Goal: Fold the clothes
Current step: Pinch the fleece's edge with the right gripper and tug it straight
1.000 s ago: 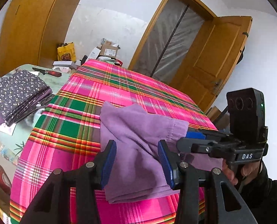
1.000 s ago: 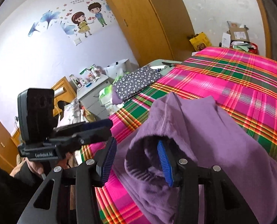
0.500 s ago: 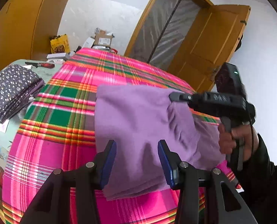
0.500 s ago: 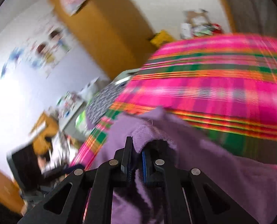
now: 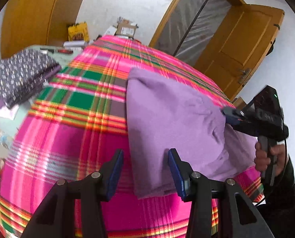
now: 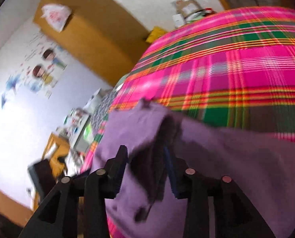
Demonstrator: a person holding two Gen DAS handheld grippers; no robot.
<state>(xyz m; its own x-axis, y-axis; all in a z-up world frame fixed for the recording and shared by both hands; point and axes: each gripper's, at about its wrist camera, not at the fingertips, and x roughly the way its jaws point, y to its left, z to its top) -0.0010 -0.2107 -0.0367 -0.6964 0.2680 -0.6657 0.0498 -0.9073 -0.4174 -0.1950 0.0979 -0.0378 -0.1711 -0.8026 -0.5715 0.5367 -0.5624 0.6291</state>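
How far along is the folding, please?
Done: a dotted garment lies folded beside the bed. In hand: the purple garment lies partly folded on the plaid cover, both grippers open, right gripper at its bunched edge. Left: flatten it.

Soft purple fleece garment point(image 5: 173, 123) lies folded into a rough rectangle on the plaid cover, one edge bunched and rumpled.

Garment point(image 5: 173, 119): I am seeing plain purple.
Bedspread point(image 5: 84, 103): pink, green, orange plaid.
Folded stack point(image 5: 20, 77), far left: dark, white-speckled.
My finger pads point(image 5: 115, 174): blue.
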